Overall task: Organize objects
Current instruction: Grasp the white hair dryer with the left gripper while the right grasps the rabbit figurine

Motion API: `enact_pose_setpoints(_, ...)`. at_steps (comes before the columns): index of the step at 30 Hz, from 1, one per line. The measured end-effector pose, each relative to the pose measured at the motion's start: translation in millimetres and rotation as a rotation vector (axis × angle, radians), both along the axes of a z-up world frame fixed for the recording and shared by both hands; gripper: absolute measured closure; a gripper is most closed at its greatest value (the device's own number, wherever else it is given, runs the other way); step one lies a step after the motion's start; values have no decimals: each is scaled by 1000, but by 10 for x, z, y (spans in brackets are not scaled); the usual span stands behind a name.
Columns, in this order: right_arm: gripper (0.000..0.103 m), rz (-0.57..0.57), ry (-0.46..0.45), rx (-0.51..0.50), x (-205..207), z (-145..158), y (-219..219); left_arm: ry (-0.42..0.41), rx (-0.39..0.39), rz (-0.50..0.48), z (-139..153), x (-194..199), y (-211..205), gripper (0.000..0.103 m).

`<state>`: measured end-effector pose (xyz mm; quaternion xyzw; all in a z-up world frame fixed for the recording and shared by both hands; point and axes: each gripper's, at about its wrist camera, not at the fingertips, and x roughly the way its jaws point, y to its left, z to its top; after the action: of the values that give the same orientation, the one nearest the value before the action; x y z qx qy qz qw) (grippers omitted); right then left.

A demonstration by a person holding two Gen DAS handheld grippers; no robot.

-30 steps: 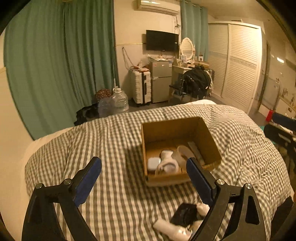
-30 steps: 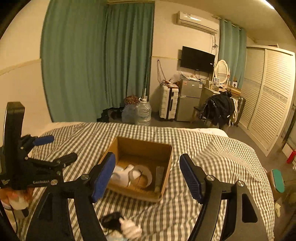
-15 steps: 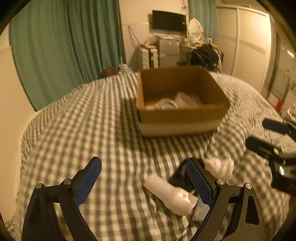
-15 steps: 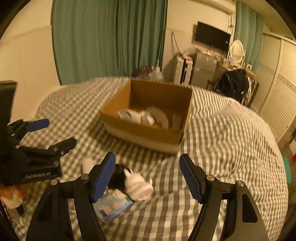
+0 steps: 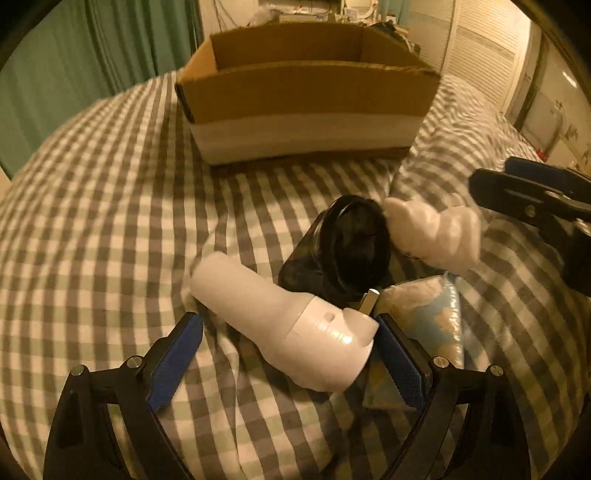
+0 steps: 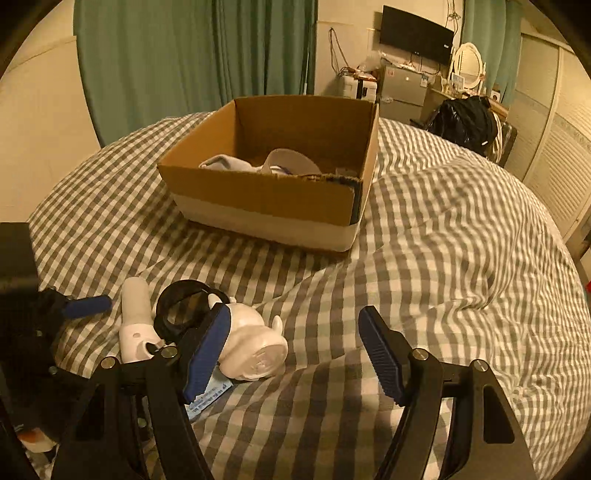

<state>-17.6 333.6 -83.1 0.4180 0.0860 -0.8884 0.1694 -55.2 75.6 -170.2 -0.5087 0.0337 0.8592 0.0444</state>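
Observation:
A white handheld device (image 5: 288, 325) lies on the checked bed, and my open left gripper (image 5: 288, 354) straddles its thick end without closing. It also shows in the right wrist view (image 6: 135, 321). Behind it lie a black round object (image 5: 351, 243), a white plush toy (image 5: 436, 232) and a blue tissue pack (image 5: 424, 317). My right gripper (image 6: 295, 350) is open and empty, hovering just right of the plush toy (image 6: 251, 350). A cardboard box (image 6: 273, 192) with several white items inside stands farther back on the bed.
The checked bedspread (image 6: 461, 258) is rumpled to the right of the box. Green curtains (image 6: 192, 55), a TV (image 6: 417, 33), a fridge and a wardrobe stand beyond the bed. The box wall (image 5: 303, 110) rises close ahead of the left gripper.
Both grippers have dropped and moved forward toward the pile of objects. The left gripper now has the white device between its open fingers; the right one is beside the plush toy.

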Motion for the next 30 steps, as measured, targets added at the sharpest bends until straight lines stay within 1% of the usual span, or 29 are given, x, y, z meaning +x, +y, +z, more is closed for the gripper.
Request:
enact_pose_setpoints(2,32,4,-8,5,-10,-29,-22,-17,22,2,-55,-21,-26,8)
enact_pose_setpoints(6,32,34,-44,28,-46,-102,-144,-32,40,-3,-121,-54,-49,8)
enact_pose_setpoints(7,32,44,-58,30,-60,-125,-179,-31,50,-8,-119,-50,-57,13)
enact_pose_setpoints(8,32,55,-80,34,-86,-165,-221,-32,67,-19,-108,-37,-62,23)
enact_pose_setpoints(9,32,63,-100,40,-108,-207,-256,-31,73,-27,-96,-24,-61,27)
enact_pose_setpoints(11,32,100,-152,53,-145,-298,-336,-24,78,-44,-70,7,-55,39)
enact_pose_setpoints(12,32,109,-164,58,-156,-327,-360,-27,83,-54,-61,25,-53,41)
enact_pose_setpoints(14,32,117,-187,78,-177,-390,-409,-27,83,-63,-42,58,-75,42)
enact_pose_setpoints(15,34,122,-200,83,-187,-417,-427,-27,82,-64,-30,74,-85,42)
enact_pose_setpoints(16,39,122,-206,86,-192,-431,-430,-27,82,-63,-12,95,-95,42)
enact_pose_setpoints(17,46,119,-210,90,-196,-442,-431,-24,81,-63,6,109,-118,42)
enact_pose_setpoints(21,47,113,-205,92,-174,-445,-424,0,64,-54,140,141,-168,42)
enact_pose_setpoints(25,47,107,-152,116,-52,-386,-454,35,46,-52,293,216,-236,42)
enact_pose_setpoints(30,47,93,-99,81,115,-190,-439,74,39,-39,481,339,-270,42)
